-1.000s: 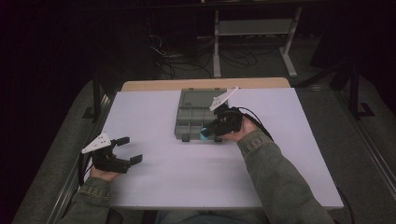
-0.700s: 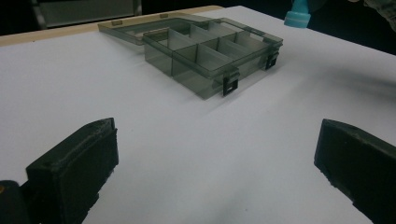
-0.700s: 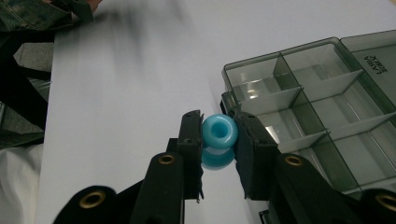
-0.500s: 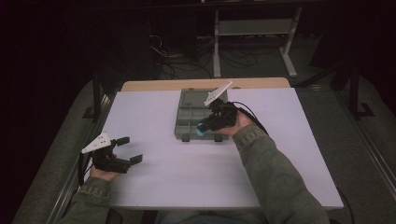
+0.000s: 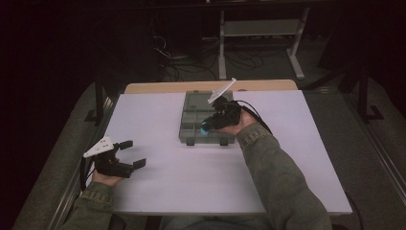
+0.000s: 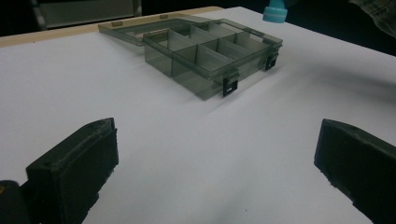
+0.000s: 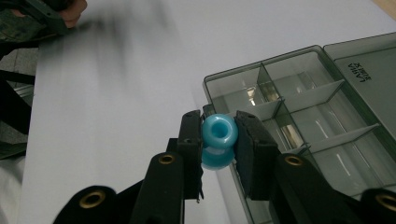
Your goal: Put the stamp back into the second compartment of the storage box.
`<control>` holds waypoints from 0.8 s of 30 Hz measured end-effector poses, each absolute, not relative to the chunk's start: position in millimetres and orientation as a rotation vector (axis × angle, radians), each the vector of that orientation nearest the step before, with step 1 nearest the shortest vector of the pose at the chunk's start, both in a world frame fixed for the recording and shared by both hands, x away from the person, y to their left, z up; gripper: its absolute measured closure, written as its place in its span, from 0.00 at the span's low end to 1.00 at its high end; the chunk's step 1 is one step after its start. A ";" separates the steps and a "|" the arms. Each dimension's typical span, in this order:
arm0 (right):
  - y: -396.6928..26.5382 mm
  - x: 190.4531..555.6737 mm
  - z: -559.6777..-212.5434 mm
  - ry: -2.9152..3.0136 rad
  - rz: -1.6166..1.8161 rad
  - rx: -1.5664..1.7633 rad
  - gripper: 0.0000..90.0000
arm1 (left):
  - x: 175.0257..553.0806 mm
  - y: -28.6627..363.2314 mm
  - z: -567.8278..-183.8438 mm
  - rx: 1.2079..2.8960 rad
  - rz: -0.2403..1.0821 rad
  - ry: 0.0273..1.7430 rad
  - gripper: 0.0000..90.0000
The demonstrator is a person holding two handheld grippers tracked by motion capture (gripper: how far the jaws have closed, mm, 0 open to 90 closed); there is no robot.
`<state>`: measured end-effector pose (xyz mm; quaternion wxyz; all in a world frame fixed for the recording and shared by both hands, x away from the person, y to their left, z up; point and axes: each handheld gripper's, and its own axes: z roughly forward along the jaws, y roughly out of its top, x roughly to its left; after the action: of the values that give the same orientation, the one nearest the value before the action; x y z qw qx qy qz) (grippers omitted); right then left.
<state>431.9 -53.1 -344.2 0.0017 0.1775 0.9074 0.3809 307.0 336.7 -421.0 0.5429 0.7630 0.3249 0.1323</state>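
Spool (image 7: 219, 132), light blue plastic with a hole through its middle, sitting pinched between the 2 black jaws of the right tongs (image 7: 218, 140), which are closing tight on it from both sides. In the high view the spool (image 5: 205, 129) is showing as a blue spot at the tip of the right tongs (image 5: 210, 125), over the near edge of the organizer box (image 5: 191, 117). In the left gripper view the spool (image 6: 275, 10) is hanging above the far side of the box (image 6: 205, 53).

Organizer box (image 7: 299, 116) is translucent grey, open, with its lid (image 7: 369, 70) lying flat behind it. Dividers are splitting it into several compartments, and those in sight are looking bare. 2 black latches (image 6: 229, 85) are sitting on its front wall. Whether the spool is over a compartment or just outside the box wall, cannot tell.

Right hand (image 5: 239, 122) is gripping the tongs over the box, green sleeve (image 5: 282, 182) coming in from the bottom.

Left tongs (image 5: 135, 153) are resting low at the near left of the white desk (image 5: 297, 143), well apart from the box, jaws spread wide and holding nothing. Left hand (image 5: 103, 178) is sitting behind them.
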 end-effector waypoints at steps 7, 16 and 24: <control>-51.6 438.4 -341.8 2.840 1.199 0.561 0.79 | 306.6 337.3 -420.3 1.814 0.314 0.772 0.00; -49.9 445.8 -343.0 2.835 1.200 0.576 0.79 | 306.6 337.8 -419.9 1.819 0.315 0.770 0.00; -48.6 453.9 -342.6 2.828 1.200 0.585 0.79 | 306.4 337.8 -419.7 1.814 0.313 0.771 0.00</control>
<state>453.9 -48.6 -342.6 0.0073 0.1870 0.9043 0.3837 306.4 337.8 -419.7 0.5420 0.7637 0.3248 0.1320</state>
